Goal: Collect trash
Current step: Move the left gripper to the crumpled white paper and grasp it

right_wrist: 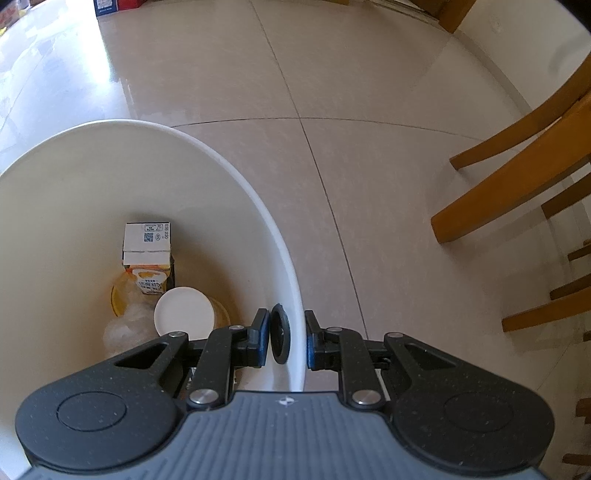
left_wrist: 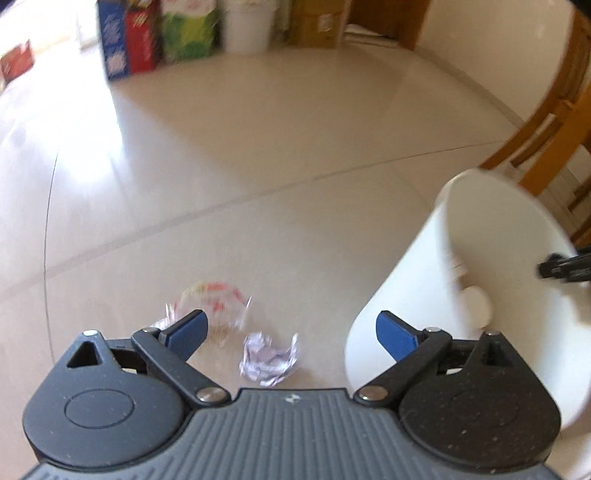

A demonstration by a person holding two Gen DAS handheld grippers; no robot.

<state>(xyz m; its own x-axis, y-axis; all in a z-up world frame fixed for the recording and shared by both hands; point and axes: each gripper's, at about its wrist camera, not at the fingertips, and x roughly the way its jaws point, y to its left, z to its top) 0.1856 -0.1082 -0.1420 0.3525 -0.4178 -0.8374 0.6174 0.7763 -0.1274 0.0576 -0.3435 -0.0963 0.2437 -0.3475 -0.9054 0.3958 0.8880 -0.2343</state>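
Observation:
My left gripper hangs open over the tiled floor, its blue pads wide apart and nothing between them. A crumpled white paper ball lies on the floor just below the gap. A clear plastic wrapper with red print lies beside the left finger. The white bin is tilted at the right. My right gripper is shut on the bin's rim, with a black round knob between the wall and the inner pad. Inside lie a juice carton, a white lid and clear plastic.
Wooden chair legs stand close on the right of the bin. Coloured cartons, a white bucket and a cardboard box line the far wall. Bare tile floor stretches between them and the trash.

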